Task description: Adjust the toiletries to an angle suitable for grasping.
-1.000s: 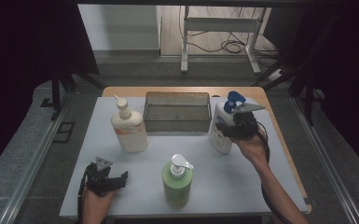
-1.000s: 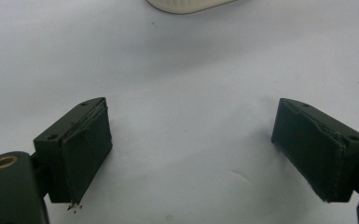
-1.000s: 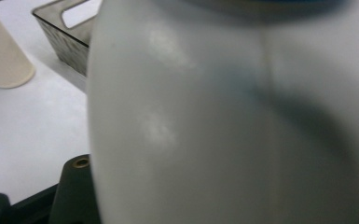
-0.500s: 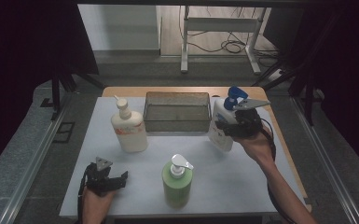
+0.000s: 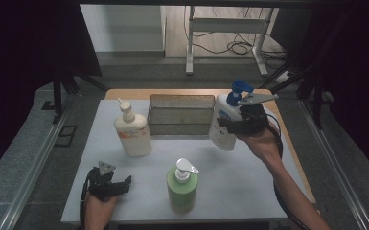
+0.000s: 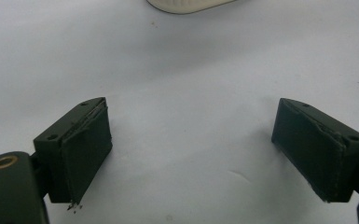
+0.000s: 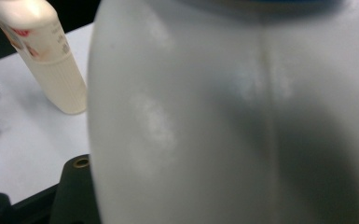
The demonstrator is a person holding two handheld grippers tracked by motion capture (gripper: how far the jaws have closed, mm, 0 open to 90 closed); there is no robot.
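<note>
This is looking like a lab or test room set up for recording. Dark curtains [image 5: 28, 43] are hanging on both sides, well beyond the right claw [image 5: 230, 125]. Metal rails [image 5: 338, 158] are running along the table [image 5: 249, 187], a bare desk frame [image 5: 225, 28] is standing behind it, and loose cables [image 5: 220, 45] are lying on the floor.

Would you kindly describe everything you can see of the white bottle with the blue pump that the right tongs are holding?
The white bottle with the blue pump looks like smooth, glossy plastic, with a blue pump head on top and a small printed label on its front. It is tilted and seems lifted off the white table, just right of the mesh basket. The right tongs clamp its body from the side. In the right gripper view a faint vertical seam shows.
</note>
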